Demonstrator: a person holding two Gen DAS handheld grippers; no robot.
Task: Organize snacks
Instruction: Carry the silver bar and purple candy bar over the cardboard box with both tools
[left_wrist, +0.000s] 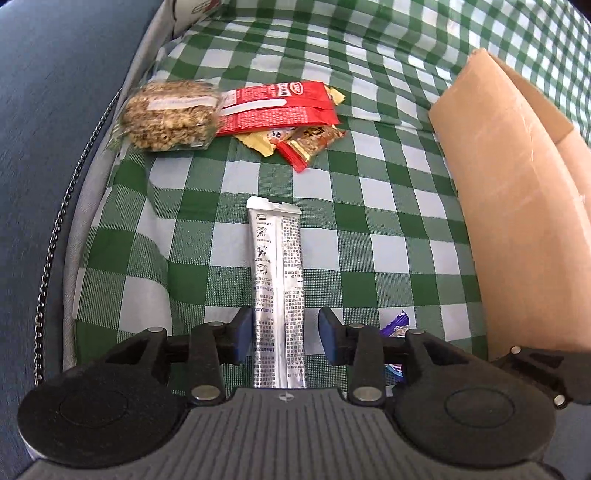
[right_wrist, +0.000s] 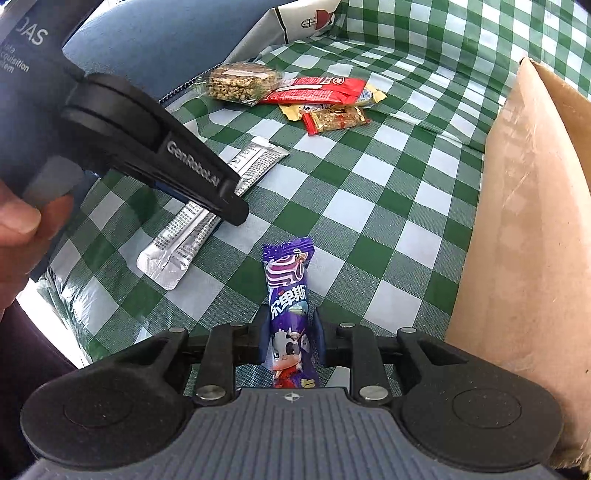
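Note:
A long silver sachet (left_wrist: 277, 277) lies flat on the green-and-white checked cloth (left_wrist: 369, 221). My left gripper (left_wrist: 284, 332) straddles its near end, open, with a clear gap at the right pad. In the right wrist view the same sachet (right_wrist: 173, 251) runs under the left gripper's black finger (right_wrist: 192, 162). A purple candy pack (right_wrist: 290, 295) with a cartoon cow lies on the cloth between the pads of my right gripper (right_wrist: 291, 332), which stand narrowly apart beside it, open. A corner of that purple pack (left_wrist: 397, 323) shows in the left wrist view.
A cardboard box (left_wrist: 509, 184) (right_wrist: 524, 221) stands open on the right. At the back left lie a clear-wrapped cereal block (left_wrist: 170, 114), a red packet (left_wrist: 277, 107) and a small nut bar (left_wrist: 314, 140). Blue upholstery (left_wrist: 44, 147) borders the cloth. A hand (right_wrist: 18, 221) holds the left gripper.

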